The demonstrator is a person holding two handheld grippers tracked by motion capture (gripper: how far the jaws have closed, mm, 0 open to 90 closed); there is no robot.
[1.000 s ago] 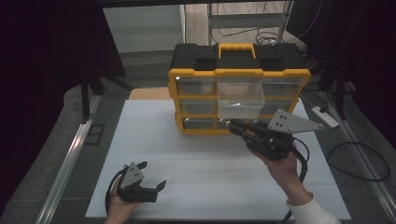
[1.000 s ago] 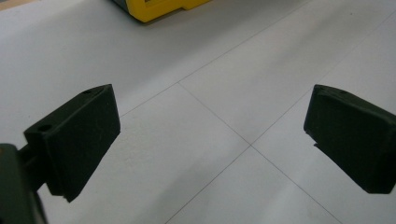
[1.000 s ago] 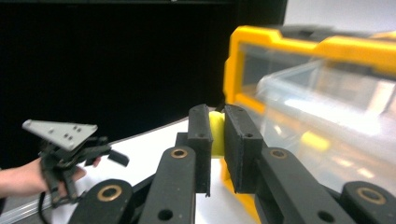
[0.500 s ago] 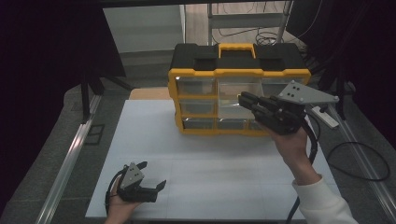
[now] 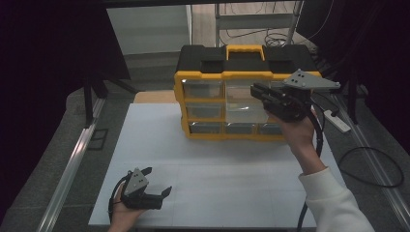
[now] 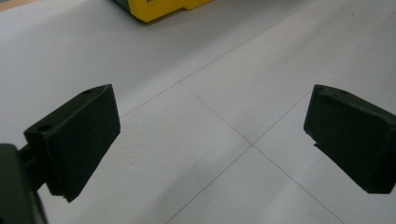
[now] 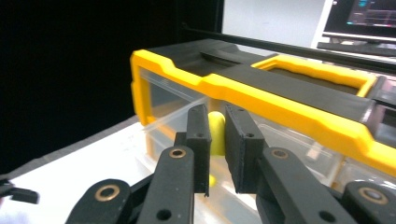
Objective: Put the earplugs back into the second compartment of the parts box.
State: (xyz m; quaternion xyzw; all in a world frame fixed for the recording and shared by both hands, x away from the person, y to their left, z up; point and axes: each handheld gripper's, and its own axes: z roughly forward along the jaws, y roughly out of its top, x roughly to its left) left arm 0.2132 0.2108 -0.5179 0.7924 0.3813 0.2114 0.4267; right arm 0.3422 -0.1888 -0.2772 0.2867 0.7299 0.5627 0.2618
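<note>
Right gripper carrying a small yellow piece at the front of a yellow and black drawer organiser.

The right gripper [image 7: 216, 140] has its jaws pinched on a small yellow piece [image 7: 215, 133], of which a narrow strip shows between the pads, so its shape is hard to make out. It is held just in front of the organiser [image 5: 227, 77], level with the upper clear drawers, one of which [image 5: 244, 104] stands pulled out beneath it. The drawers' contents are too blurred to read. The left gripper [image 5: 159, 186], jaws wide apart and empty, rests on the white surface [image 5: 232, 164], well apart from the organiser. Since a second ago the right gripper has risen from the lower drawers and moved right.
</note>
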